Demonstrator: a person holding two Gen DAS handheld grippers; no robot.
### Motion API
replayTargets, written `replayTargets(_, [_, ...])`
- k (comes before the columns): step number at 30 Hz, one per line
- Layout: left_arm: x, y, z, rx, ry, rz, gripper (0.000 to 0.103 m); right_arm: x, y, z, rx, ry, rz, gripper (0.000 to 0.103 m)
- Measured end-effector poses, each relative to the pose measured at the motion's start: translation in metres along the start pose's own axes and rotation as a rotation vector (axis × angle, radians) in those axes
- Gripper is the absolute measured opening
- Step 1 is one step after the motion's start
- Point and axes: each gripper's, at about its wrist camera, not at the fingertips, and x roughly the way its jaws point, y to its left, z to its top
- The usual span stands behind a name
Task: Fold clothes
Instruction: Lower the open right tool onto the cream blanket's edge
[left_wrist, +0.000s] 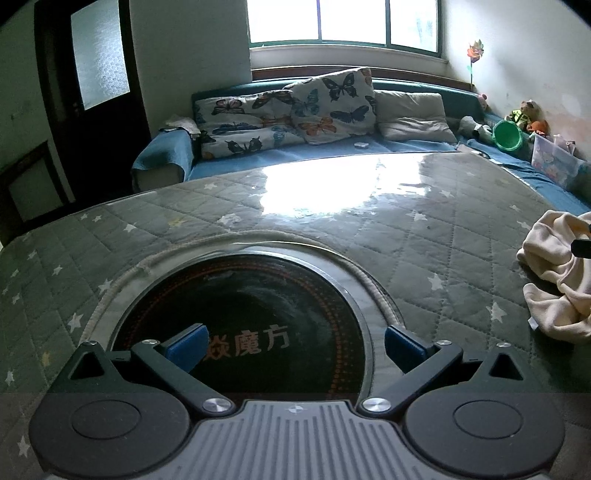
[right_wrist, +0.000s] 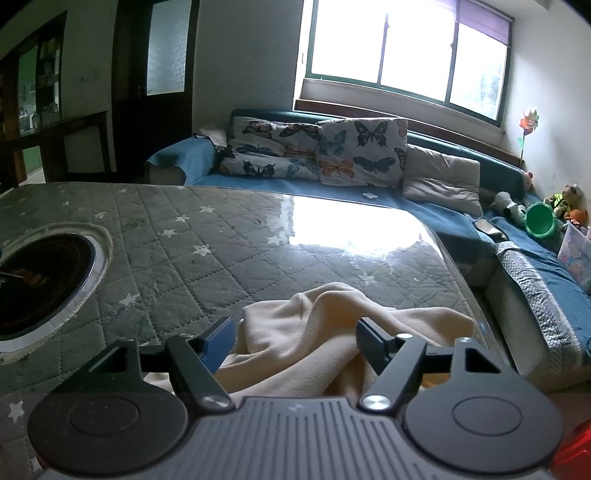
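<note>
The right tool (right_wrist: 295, 341) stood unclenched astride the crumpled cream garment (right_wrist: 314, 332) at lower centre; the left tool (left_wrist: 294, 349) gaped, released, over the bench's (left_wrist: 258, 206) round black burner (left_wrist: 240, 314).

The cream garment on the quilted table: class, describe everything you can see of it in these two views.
The cream garment is a soft, fleece-like cloth, unfolded and crumpled into loose ridges. It lies on the grey star-patterned quilted table cover, near the table's right edge. The right gripper stands with a blue-padded finger on either side of a raised fold, not visibly pressing it. In the left wrist view the heap sits at the far right, apart from the left gripper.
</note>
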Motion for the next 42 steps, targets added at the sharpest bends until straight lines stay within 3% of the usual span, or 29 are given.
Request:
replayTargets(10, [-0.0031,-0.0011,0.005,-0.007,-0.011,-0.016,0.103,-0.002,-0.0019,0.0004,0.001,-0.006,-0.001,0.073])
replayTargets(16, [-0.0035,-0.0026,0.0082,-0.009,-0.014,-0.02,0.103,-0.0008,-0.0024,-0.0008,0.002,0.011,0.02,0.064])
replayTargets(30, [-0.0022,-0.0032,0.0078,-0.009,-0.011,-0.025,0.103,-0.0003,0.0006,-0.0016,0.002,0.024,0.051,0.054])
replayTargets(42, [-0.0023,-0.0037,0.0088,-0.012,-0.01,-0.025,0.103,-0.0023,-0.0003,-0.004,0.006,0.023,0.054,0.052])
